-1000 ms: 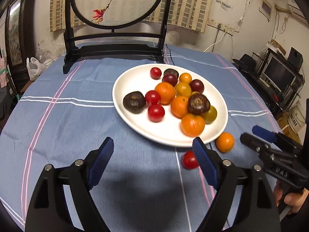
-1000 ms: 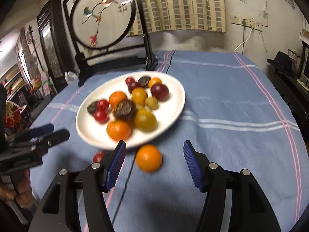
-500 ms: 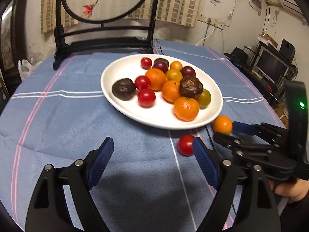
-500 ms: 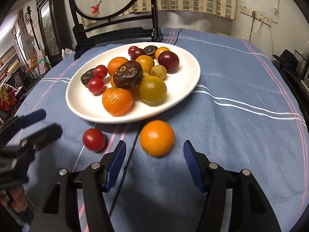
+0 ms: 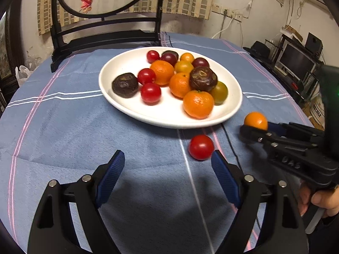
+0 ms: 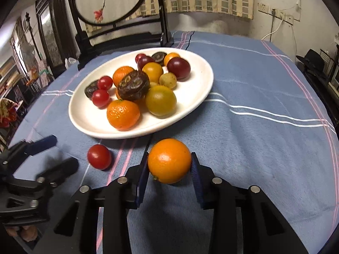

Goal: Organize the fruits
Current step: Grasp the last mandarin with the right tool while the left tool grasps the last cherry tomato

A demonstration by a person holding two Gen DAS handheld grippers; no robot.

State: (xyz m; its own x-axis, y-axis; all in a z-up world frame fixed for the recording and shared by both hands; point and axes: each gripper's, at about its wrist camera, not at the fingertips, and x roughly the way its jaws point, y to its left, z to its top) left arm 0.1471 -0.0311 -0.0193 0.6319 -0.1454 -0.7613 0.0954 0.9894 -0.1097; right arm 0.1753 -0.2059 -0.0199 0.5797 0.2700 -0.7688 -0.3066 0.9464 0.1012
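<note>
A white plate (image 5: 127,110) (image 6: 201,74) holds several oranges, red tomatoes, dark plums and yellow-green fruits. A loose orange (image 6: 169,163) (image 5: 255,120) lies on the blue cloth in front of the plate. My right gripper (image 6: 169,165) (image 5: 254,130) is shut on this orange, both pads touching its sides. A loose red tomato (image 5: 200,147) (image 6: 99,156) lies on the cloth near the plate's front rim. My left gripper (image 5: 167,165) (image 6: 53,152) is open and empty, its right pad just beside the tomato.
A black wooden stand with a round embroidered screen (image 5: 106,36) (image 6: 118,31) stands behind the plate. The round table is covered by a blue striped cloth (image 5: 63,127). A monitor and shelves (image 5: 296,61) stand off the table's right edge.
My right gripper has moved forward and shut on the loose orange. My left gripper has moved closer to the plate and the red tomato, still open.
</note>
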